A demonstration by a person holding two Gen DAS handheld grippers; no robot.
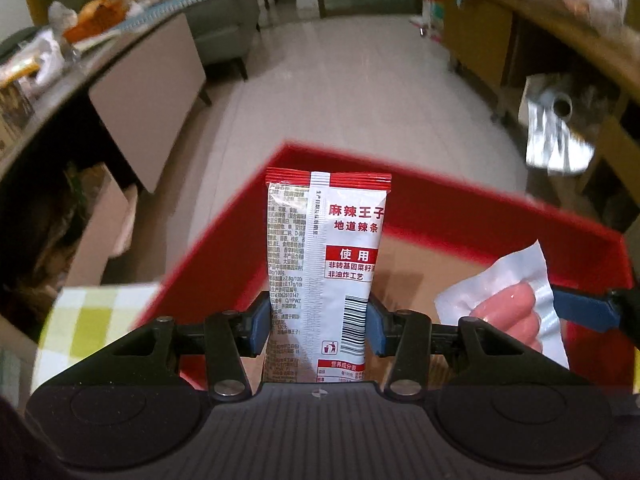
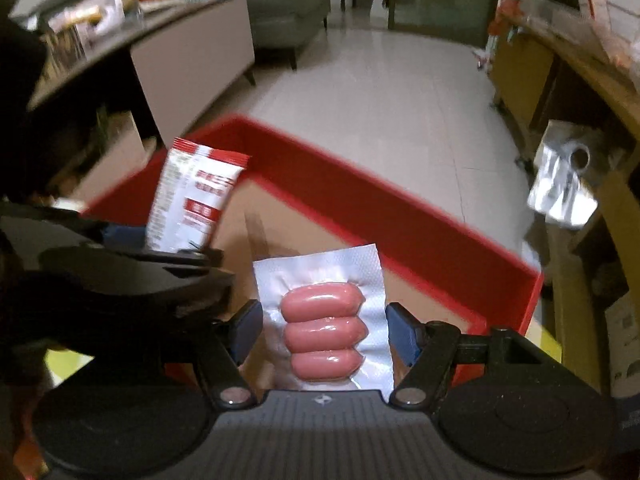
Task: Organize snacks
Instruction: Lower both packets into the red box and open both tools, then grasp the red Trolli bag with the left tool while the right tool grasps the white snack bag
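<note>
A tall white and red snack packet (image 1: 336, 240) stands upright between the blue pads of my left gripper (image 1: 316, 320), which is shut on its lower half. It hangs over an open red box (image 1: 440, 208) with a brown cardboard bottom. In the right wrist view, my right gripper (image 2: 326, 328) is shut on a clear vacuum pack of three pink sausages (image 2: 320, 272), its pads on the pack's two side edges, above the same red box (image 2: 360, 200). The snack packet (image 2: 192, 200) shows at the left there, and the sausage pack (image 1: 508, 308) shows at the right of the left wrist view.
A dark table (image 1: 40, 64) with loose snack bags lies to the left, a grey sofa (image 1: 224, 28) behind it. Wooden shelving (image 1: 500, 40) runs along the right, with a silver foil bag (image 1: 556, 132) below. A yellow-green checked cloth (image 1: 88, 320) lies beside the box. Pale tiled floor (image 1: 340, 80) stretches ahead.
</note>
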